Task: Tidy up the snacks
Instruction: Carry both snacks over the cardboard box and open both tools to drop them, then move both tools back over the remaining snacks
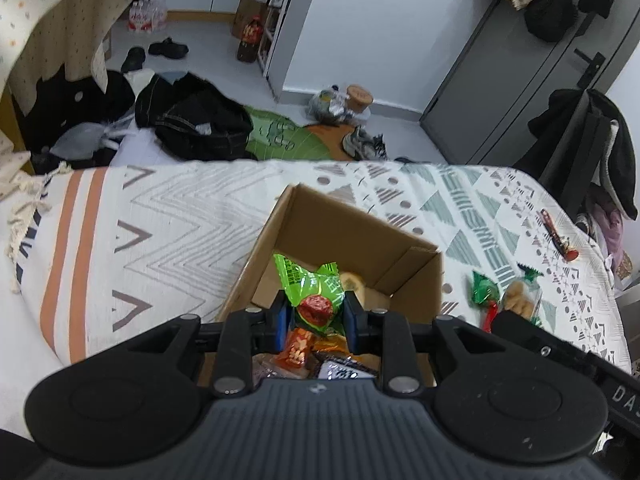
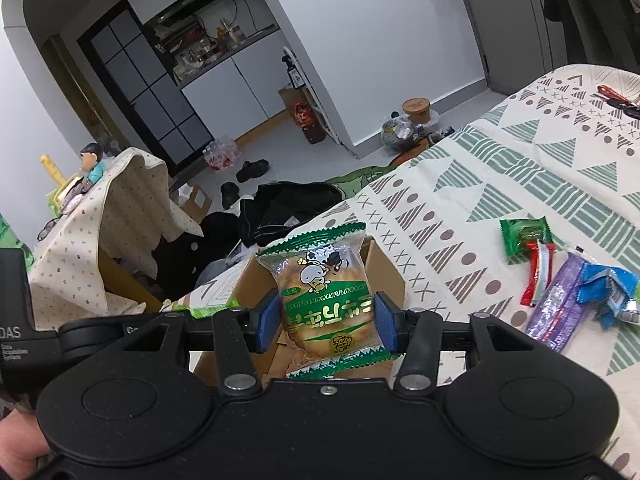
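— Left gripper [image 1: 316, 312]?
— Clamped on a bright green snack packet [image 1: 314, 286], held above the open cardboard box [image 1: 352, 236] on the patterned bed cover [image 1: 160, 216].
— Right gripper [image 2: 327, 318]?
— Clamped on a green-edged biscuit packet [image 2: 326, 296], over the same box; loose wrappers [image 2: 560, 280] lie beside it.

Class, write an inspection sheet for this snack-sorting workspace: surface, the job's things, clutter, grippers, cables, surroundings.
Surface: patterned bedspread, bare at left.
Job's things: open cardboard box holding several snacks; loose green packet, red wrapper, purple wrapper and blue wrapper on the bedspread.
Clutter: keys near the far edge.
Grippers: left gripper shut on a bright green packet over the box; right gripper shut on a cracker pack.
Cables: nothing seen.
Surroundings: dark clothes and shoes on the floor.
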### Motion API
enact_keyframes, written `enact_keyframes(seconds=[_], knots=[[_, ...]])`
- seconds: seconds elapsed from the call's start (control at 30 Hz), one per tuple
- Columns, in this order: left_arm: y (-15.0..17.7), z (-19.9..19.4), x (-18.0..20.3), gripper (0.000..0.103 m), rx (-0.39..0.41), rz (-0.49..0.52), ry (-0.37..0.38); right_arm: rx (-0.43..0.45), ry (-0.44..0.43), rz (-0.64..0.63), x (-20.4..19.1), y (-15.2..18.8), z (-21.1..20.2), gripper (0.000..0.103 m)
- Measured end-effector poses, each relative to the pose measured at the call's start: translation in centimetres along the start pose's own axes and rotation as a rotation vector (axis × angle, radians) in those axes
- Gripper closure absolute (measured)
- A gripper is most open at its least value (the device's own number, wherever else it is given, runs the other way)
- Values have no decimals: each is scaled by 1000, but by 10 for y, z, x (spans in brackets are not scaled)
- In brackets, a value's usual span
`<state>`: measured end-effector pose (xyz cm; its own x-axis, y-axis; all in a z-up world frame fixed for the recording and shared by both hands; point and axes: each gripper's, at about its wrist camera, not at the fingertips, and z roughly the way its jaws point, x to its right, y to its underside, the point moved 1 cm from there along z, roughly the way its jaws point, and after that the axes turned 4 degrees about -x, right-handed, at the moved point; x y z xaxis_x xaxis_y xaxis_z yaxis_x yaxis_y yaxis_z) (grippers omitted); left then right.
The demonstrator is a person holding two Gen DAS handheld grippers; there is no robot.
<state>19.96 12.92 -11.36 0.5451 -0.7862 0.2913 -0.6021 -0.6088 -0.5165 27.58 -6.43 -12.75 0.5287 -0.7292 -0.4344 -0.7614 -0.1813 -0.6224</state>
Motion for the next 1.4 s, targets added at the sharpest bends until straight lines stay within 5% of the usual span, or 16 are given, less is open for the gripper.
enact_keyframes(seconds=[0.07, 0.5, 0.83, 1.07, 1.23, 1.4], knots=[[1, 5, 0, 73, -21, 3, -44, -5, -2, 1, -2, 0, 5, 55], [-25, 1, -24, 52, -33, 1, -42, -83, -22, -16, -29, 0, 51, 55], [-35, -9, -41, 48, -28, -6, -57, -174, -88, 70, -45, 8, 76, 50], [-30, -22, -41, 45, -23, 1, -65, -166, -37, 87, -41, 9, 61, 45], [-24, -34, -35, 30, -1, 23, -70, -154, -2, 83, -36, 8, 43, 43], [-18, -41, -25, 28, 1, 42, -72, -143, 19, 62, -35, 9, 27, 39]])
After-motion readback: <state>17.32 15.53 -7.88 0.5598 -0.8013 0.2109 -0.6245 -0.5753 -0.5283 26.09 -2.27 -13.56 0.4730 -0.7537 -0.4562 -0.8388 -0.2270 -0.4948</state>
